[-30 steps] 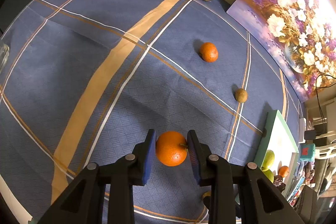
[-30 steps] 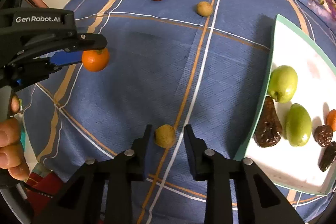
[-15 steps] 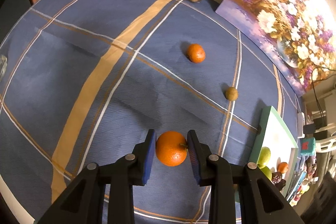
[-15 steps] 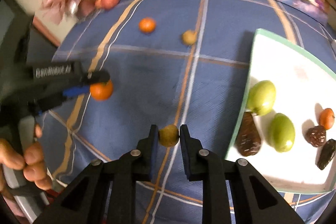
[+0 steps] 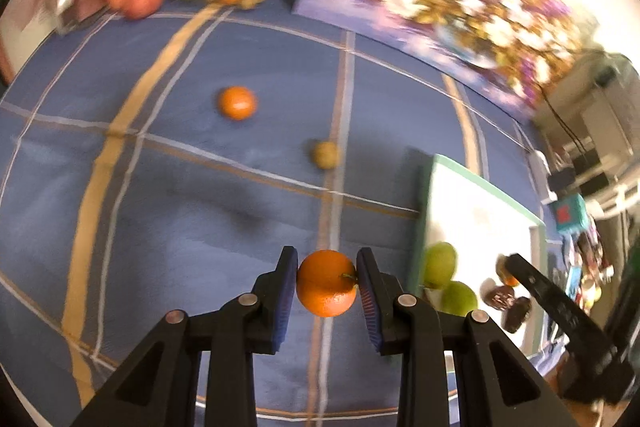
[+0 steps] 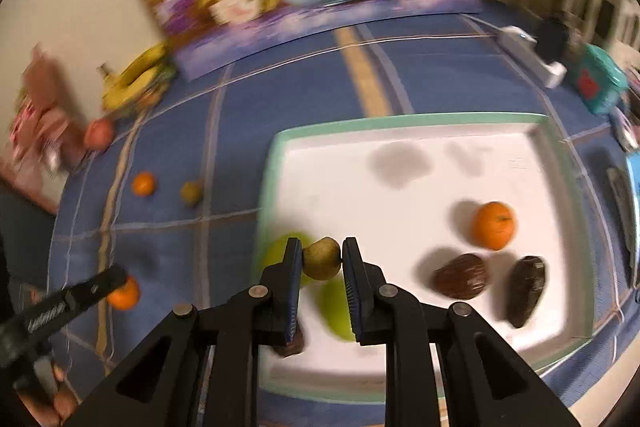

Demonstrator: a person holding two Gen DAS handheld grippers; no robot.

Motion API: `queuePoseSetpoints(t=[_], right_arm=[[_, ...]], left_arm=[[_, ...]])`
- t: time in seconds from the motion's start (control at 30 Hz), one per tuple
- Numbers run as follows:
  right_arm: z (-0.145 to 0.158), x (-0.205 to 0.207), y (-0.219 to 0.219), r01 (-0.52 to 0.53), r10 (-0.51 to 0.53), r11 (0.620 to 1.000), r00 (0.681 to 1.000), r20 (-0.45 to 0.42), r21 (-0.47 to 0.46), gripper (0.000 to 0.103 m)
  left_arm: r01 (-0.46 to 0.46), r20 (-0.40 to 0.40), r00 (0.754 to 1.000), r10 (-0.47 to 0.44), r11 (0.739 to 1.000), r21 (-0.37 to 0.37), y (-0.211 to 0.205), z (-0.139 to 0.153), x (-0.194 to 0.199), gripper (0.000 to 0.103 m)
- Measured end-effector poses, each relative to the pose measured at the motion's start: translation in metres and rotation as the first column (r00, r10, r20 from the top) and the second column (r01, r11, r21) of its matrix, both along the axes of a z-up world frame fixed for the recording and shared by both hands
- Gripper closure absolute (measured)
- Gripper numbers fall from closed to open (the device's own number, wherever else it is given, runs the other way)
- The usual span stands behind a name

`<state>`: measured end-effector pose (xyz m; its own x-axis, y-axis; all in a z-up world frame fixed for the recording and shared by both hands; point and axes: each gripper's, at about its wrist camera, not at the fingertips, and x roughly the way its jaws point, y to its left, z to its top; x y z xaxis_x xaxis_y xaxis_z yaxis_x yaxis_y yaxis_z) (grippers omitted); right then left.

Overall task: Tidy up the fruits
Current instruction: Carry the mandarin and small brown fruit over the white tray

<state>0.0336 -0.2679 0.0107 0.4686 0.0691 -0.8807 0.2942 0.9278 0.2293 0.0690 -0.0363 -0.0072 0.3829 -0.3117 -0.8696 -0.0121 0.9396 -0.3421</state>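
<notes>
Here ribbed blue jaws pinch a round glossy orange [image 5: 326, 283]

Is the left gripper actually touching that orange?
Touching. The left wrist view shows the orange squeezed between both blue pads of the left gripper, with no gap on either side.
</notes>
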Motion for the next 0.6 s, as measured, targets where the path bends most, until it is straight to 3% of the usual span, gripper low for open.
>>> queuePoseSetpoints(t=[0.2,0.6], right_arm=[[-0.001,0.004,-0.027,0.071,-0.071,0.997,0.997,-0.011,-0.04,0.082],[-0.01,0.022,-0.056,0.125,-0.127,0.989,0.991,-0.028,-0.081,0.082]], left_arm=[[0.122,0.038,0.992,-0.123,0.992,0.027,-0.046,0.009,0.006,0.071],[0.245,0.076,0.966,-0.248,0.969,0.039,-0.112,0.008,0.039,0.071]])
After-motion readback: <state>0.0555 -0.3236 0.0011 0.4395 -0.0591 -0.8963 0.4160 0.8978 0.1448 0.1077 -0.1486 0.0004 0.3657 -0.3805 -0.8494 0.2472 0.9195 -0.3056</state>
